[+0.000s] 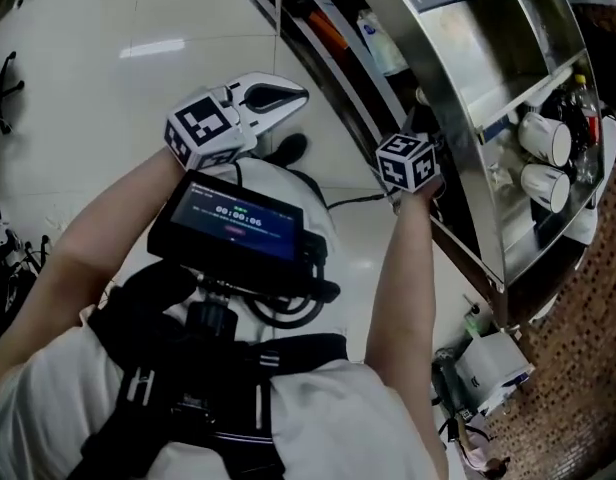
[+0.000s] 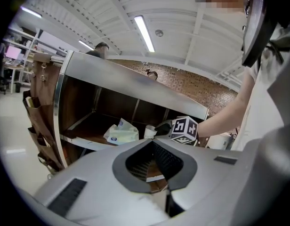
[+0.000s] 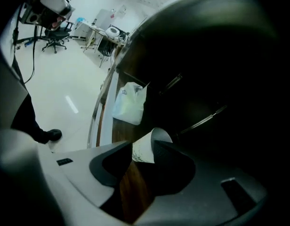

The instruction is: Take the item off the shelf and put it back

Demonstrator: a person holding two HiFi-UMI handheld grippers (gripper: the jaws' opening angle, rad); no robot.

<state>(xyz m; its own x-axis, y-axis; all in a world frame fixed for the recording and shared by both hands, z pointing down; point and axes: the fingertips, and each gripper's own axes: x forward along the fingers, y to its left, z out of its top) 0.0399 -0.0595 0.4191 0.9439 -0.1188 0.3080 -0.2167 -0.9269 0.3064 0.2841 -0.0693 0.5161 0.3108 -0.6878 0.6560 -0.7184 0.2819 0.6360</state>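
Note:
A white paper cup lies on its side on the brown shelf board. My right gripper is open around it, one jaw on each side, and I see no pad pressing on it. In the left gripper view the same cup shows just ahead of the right gripper's marker cube. The head view shows only that cube at the shelf's edge; the jaws are hidden inside. My left gripper hangs shut and empty in front of the shelf, its tips together.
A white plastic pack lies on the same board beyond the cup. The metal shelf unit fills the right side, with two more paper cups on another level. A screen hangs on the person's chest. An office chair stands far off.

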